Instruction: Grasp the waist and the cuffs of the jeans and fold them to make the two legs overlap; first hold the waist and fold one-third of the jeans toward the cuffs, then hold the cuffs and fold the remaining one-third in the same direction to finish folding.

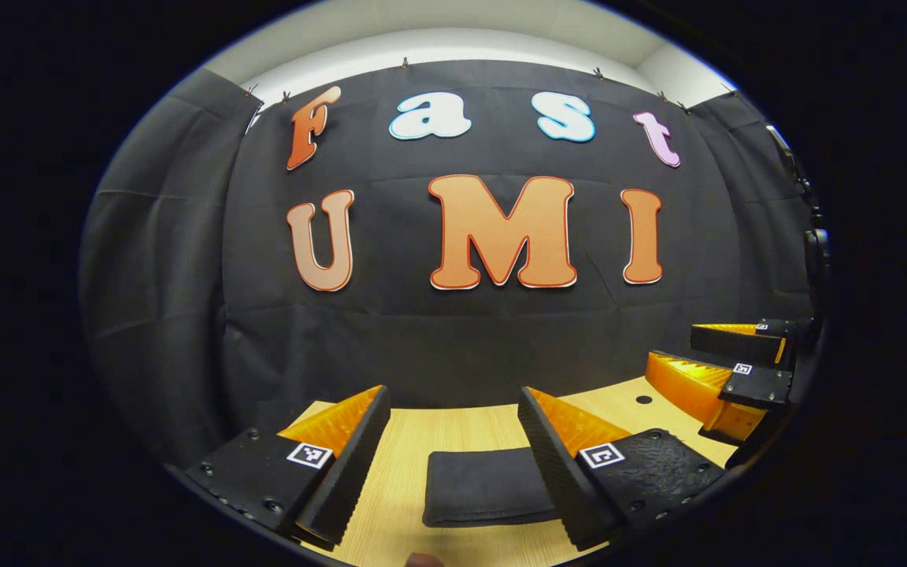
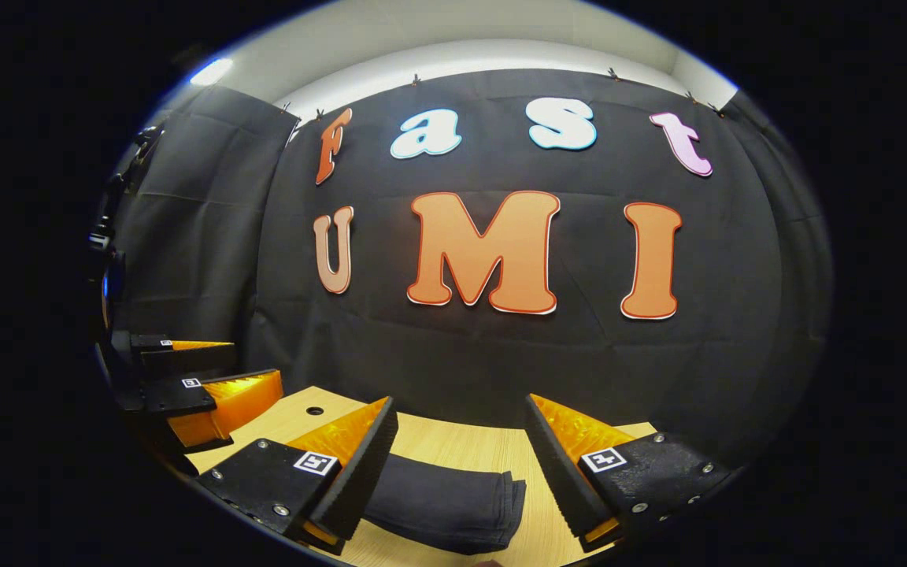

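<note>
Jeans [image 1: 485, 487] folded into a compact dark bundle, flat on the table [image 1: 453, 429], lying low between and beyond the spread fingers of the left gripper [image 1: 453, 465], untouched. Right gripper [image 2: 461, 472] likewise wide open, holding nothing, jeans [image 2: 446, 504] just past its left finger (near edge partly hidden). Fold layers hard to distinguish.

We see the jeans [image 1: 485, 487] as a plain dark charcoal, nearly black, with no visible print; in the right gripper view the jeans [image 2: 446, 504] show the same even dark tone along their stacked layers. The table [image 1: 453, 429] is pale yellow wood with a fine straight grain and one small dark round hole. We note small black-and-white square markers on each claw. The ceiling band above the booth wall is off-white.
</note>
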The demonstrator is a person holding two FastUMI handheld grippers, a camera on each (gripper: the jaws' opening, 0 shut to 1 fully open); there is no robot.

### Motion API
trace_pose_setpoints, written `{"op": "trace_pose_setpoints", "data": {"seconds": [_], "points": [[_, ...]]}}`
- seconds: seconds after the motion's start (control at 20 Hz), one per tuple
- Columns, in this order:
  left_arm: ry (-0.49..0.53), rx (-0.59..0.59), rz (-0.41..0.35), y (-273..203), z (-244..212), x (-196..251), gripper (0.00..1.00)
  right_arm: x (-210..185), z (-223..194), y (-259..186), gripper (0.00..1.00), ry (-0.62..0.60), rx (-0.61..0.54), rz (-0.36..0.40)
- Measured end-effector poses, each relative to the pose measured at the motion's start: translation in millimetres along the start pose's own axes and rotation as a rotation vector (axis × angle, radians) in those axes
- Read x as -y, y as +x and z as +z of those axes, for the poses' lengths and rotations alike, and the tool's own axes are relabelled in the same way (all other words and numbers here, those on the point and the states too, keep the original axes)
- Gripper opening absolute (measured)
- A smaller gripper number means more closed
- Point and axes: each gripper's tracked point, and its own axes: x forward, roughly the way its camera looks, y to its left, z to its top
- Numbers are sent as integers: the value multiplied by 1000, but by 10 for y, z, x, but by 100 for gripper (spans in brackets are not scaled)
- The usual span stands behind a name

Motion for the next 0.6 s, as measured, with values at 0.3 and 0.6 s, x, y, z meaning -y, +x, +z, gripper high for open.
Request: {"op": "trace_pose_setpoints", "data": {"seconds": [0.3,0.6], "points": [[9,39,59,35,42,-62,98,7,-18,-20,100,0,9,5],[-16,30,82,56,53,-178,98,29,-87,-57,97,11,3,-3]]}}
